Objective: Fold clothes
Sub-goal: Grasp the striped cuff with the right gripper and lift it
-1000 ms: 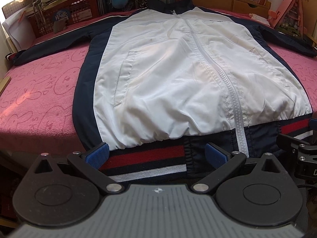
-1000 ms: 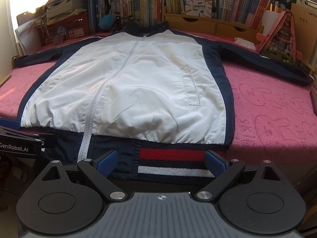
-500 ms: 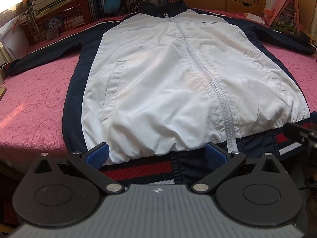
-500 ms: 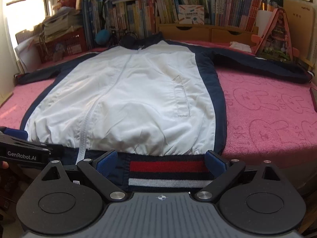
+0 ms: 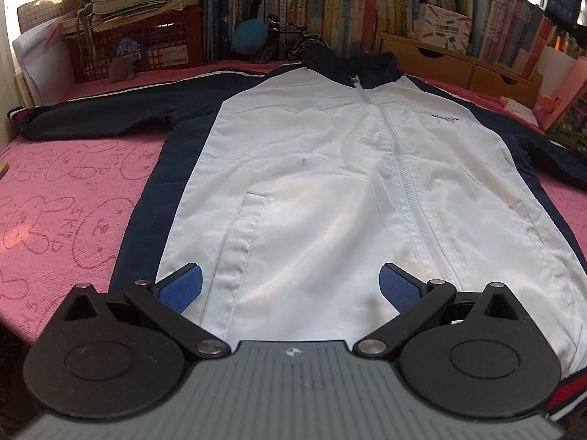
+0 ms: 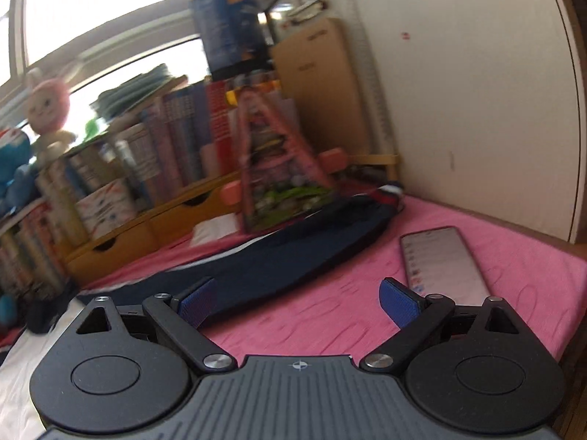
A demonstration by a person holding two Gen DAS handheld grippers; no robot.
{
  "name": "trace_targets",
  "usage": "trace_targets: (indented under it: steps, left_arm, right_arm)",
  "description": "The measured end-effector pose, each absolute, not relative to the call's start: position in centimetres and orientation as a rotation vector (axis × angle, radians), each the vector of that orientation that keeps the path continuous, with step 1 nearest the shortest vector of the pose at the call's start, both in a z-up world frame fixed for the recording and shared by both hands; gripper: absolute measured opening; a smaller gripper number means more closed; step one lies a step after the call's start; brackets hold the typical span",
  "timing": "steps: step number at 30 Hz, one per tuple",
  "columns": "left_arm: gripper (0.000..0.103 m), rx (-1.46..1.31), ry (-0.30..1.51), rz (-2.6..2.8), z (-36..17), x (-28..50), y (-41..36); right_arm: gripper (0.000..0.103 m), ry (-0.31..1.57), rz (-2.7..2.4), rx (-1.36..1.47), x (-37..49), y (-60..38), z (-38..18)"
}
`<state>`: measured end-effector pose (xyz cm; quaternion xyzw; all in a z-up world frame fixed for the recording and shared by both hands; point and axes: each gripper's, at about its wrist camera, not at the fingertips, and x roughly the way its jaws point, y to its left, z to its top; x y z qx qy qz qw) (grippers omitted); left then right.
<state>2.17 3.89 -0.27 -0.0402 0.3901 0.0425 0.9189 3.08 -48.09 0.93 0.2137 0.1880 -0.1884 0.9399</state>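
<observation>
A white and navy zip jacket (image 5: 330,190) lies flat, front up, on a pink blanket (image 5: 66,212), collar toward the bookshelf and sleeves spread to both sides. My left gripper (image 5: 290,286) hovers open over the lower white front, nothing between its blue pads. In the right wrist view the jacket's navy right sleeve (image 6: 293,253) stretches across the pink blanket (image 6: 513,267) to a striped cuff (image 6: 387,192) near the wall. My right gripper (image 6: 299,304) is open above the blanket just before that sleeve. This view is motion-blurred.
A phone (image 6: 440,256) lies screen up on the blanket right of the sleeve. A pink triangular toy house (image 6: 282,183), wooden drawers (image 6: 146,227) and rows of books (image 5: 330,11) line the back. A red crate (image 5: 139,47) with papers stands back left. A wall (image 6: 477,91) bounds the right side.
Both grippers moved forward from the hem. The left now hovers over the jacket's lower front; the right swung right and now faces the right sleeve, phone and wall.
</observation>
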Motion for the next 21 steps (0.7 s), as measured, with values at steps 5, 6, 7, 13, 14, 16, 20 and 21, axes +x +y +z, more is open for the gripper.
trace_targets:
  steps: [5, 6, 7, 13, 14, 16, 20, 21]
  left_arm:
    - [0.103, -0.058, 0.802, 0.157, -1.3, 4.2, 4.0]
    - [0.103, -0.044, 0.805, 0.164, -1.5, 4.5, 3.9]
    - [0.103, -0.033, 0.805, 0.169, -1.8, 4.8, 3.8]
    - [0.103, -0.052, 0.748, 0.147, -2.5, 4.9, 4.4]
    - [0.103, -0.043, 0.728, 0.137, -2.7, 4.7, 4.5]
    - [0.103, -0.036, 0.686, 0.120, -3.0, 4.4, 4.6]
    - [0.103, -0.030, 0.638, 0.112, -3.4, 4.0, 4.6]
    - [0.103, -0.030, 0.637, 0.112, -3.3, 4.1, 4.6]
  right_arm:
    - [0.094, 0.428, -0.462, 0.490, 9.6, -56.5, -0.4]
    - [0.094, 0.436, -0.477, 0.504, 10.8, -57.6, -0.8]
    - [0.094, 0.451, -0.495, 0.501, 12.3, -58.2, -1.1]
    - [0.093, 0.546, -0.595, 0.419, 19.0, -60.2, -3.6]
    - [0.093, 0.554, -0.596, 0.420, 19.7, -60.4, -4.0]
    - [0.093, 0.570, -0.600, 0.420, 21.0, -60.9, -4.6]
    - [0.093, 0.622, -0.624, 0.385, 23.4, -61.3, -5.4]
    - [0.087, 0.638, -0.632, 0.377, 23.9, -61.4, -5.6]
